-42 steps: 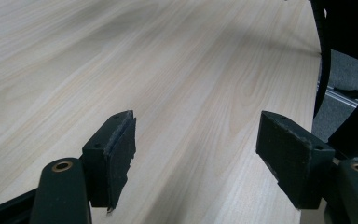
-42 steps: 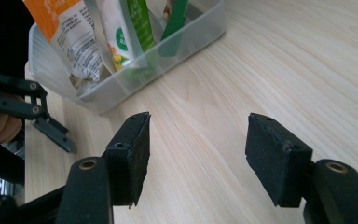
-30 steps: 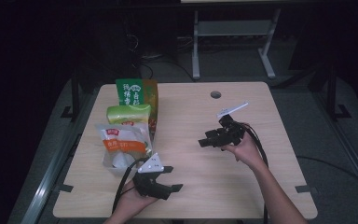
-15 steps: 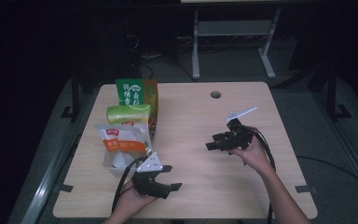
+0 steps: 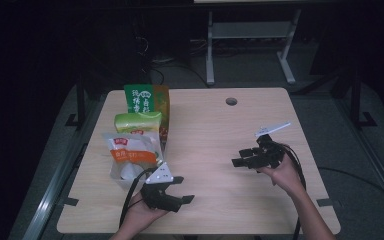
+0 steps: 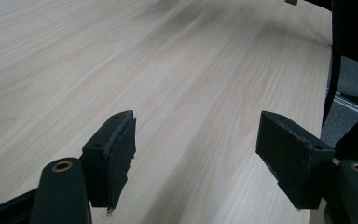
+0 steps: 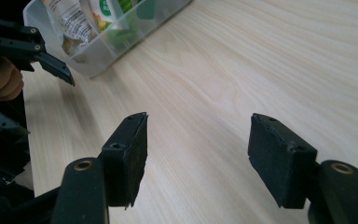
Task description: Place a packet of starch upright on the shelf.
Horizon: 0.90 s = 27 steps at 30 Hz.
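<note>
Clear plastic bin of snack packets (image 5: 130,172) at table's left edge, long axis running away from the person; black left gripper (image 5: 172,192), jaws apart, just beside its near end; black right gripper (image 5: 245,159), jaws apart, well apart across bare light wooden table (image 5: 210,130).

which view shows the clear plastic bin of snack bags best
The high view: the clear plastic bin of snack bags appears whole at the table's left, with its green, yellow-green and white-and-orange bags visible. The right gripper view catches its near corner and blurred bag bottoms. The left gripper view looks across bare wooden tabletop.
</note>
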Motion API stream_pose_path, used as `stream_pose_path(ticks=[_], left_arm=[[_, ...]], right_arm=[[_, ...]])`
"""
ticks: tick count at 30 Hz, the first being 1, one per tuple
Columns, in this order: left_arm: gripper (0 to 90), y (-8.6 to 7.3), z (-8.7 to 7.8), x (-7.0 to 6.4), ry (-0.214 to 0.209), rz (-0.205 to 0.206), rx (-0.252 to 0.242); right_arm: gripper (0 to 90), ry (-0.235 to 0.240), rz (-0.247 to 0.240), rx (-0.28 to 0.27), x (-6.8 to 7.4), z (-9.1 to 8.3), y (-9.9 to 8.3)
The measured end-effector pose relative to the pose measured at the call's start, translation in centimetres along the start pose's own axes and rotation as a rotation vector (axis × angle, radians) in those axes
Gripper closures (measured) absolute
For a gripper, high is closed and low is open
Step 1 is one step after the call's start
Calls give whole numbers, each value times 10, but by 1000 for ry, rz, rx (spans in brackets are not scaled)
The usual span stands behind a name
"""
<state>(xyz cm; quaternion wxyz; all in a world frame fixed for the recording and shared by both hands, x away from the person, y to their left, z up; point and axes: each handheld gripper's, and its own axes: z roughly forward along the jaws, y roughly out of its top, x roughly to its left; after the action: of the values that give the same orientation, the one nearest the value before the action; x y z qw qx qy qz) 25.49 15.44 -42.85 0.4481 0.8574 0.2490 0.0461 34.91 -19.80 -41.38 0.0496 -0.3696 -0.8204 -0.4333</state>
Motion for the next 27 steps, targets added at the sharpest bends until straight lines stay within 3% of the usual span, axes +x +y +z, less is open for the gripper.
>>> stream_pose_path(ticks=[27], left_arm=[[281, -1, 1, -2, -7, 2, 2]], right_arm=[[365, -20, 86, 0, -9, -23, -62]])
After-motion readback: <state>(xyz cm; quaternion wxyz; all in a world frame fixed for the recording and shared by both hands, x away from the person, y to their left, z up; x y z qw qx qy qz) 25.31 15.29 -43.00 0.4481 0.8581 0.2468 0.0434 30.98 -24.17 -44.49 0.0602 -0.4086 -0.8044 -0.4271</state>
